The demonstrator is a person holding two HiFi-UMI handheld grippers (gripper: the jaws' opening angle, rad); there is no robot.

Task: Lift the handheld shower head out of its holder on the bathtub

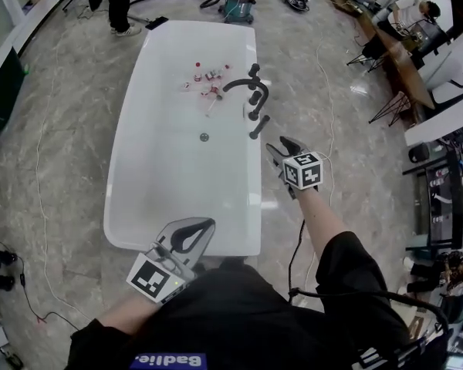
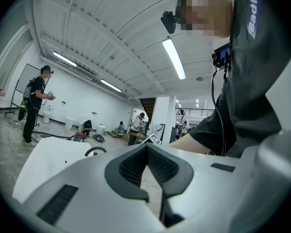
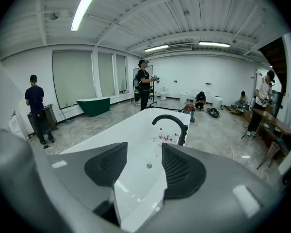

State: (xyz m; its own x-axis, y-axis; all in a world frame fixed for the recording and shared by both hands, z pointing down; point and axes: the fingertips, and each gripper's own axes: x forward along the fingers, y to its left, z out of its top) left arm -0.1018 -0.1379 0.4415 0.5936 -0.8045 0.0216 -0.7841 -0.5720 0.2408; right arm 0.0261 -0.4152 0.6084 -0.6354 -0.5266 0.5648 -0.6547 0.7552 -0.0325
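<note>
While the slim black handheld shower head [image 1: 260, 126] sits in its holder on the white bathtub's [image 1: 125, 177] right rim, nothing is lifted yet. The right gripper [image 1: 280, 146] hovers near it, jaws apart and empty; the left gripper [image 1: 204, 228] hangs closed, empty — reaching, gripping and lifting all remain.

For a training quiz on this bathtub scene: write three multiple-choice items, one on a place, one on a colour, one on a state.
1. Where on the bathtub do the black tap fittings stand?
A. its near end
B. the long rim on the right claw side
C. its far end

2. What colour is the curved spout?
A. chrome
B. white
C. black

3. How is the right claw?
A. open, nothing between its jaws
B. shut, empty
C. shut on the spout

Key: 1 B, the head view shows them on that rim; 2 C, it looks black in both views; 3 A, its own view shows the pads apart above the tub.
</note>
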